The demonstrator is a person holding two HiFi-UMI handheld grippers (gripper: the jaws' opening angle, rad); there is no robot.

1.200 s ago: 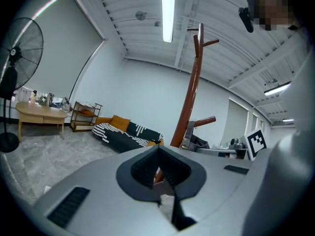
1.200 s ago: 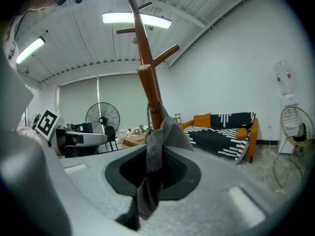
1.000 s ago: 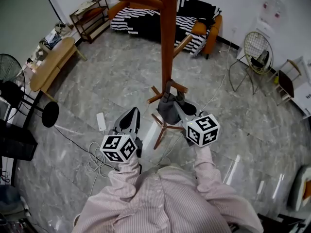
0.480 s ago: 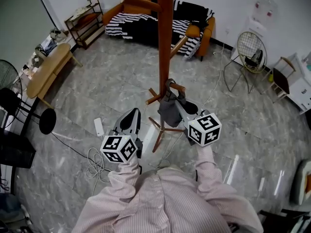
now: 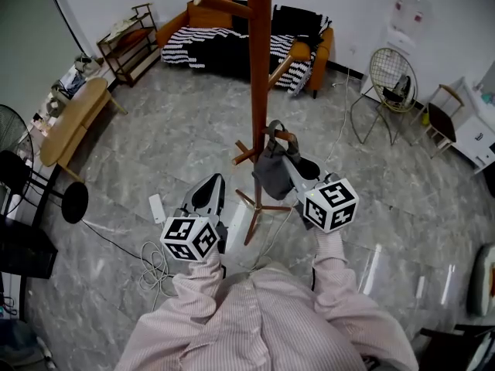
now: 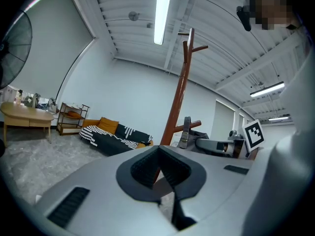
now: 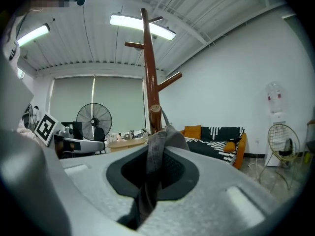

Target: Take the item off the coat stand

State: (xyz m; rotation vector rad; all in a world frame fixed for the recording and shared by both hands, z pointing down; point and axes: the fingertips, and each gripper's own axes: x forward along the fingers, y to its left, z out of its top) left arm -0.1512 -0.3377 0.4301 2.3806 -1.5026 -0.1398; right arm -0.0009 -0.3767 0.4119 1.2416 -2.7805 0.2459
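The tall brown coat stand (image 5: 259,68) rises in front of me in the head view. A grey cloth item (image 5: 271,170) with a dark strap hangs at a short low peg (image 5: 285,137), its strap looped over the peg. My right gripper (image 5: 288,163) is shut on the grey cloth (image 7: 156,154), which runs down between the jaws, with the peg's end (image 7: 155,116) just beyond. My left gripper (image 5: 207,194) is shut with nothing in it, held left of the stand's base. In the left gripper view the stand (image 6: 179,97) and the hanging item (image 6: 186,132) lie ahead to the right.
The stand's wooden feet (image 5: 259,207) spread on the marble floor. A power strip (image 5: 157,205) and white cables (image 5: 155,263) lie at the left. A sofa with a striped blanket (image 5: 232,41), a wooden table (image 5: 73,118), a fan (image 5: 15,157) and a wire chair (image 5: 390,79) ring the room.
My right gripper has risen a little with the grey item, lifting its strap at the peg. The left gripper has stayed where it was.
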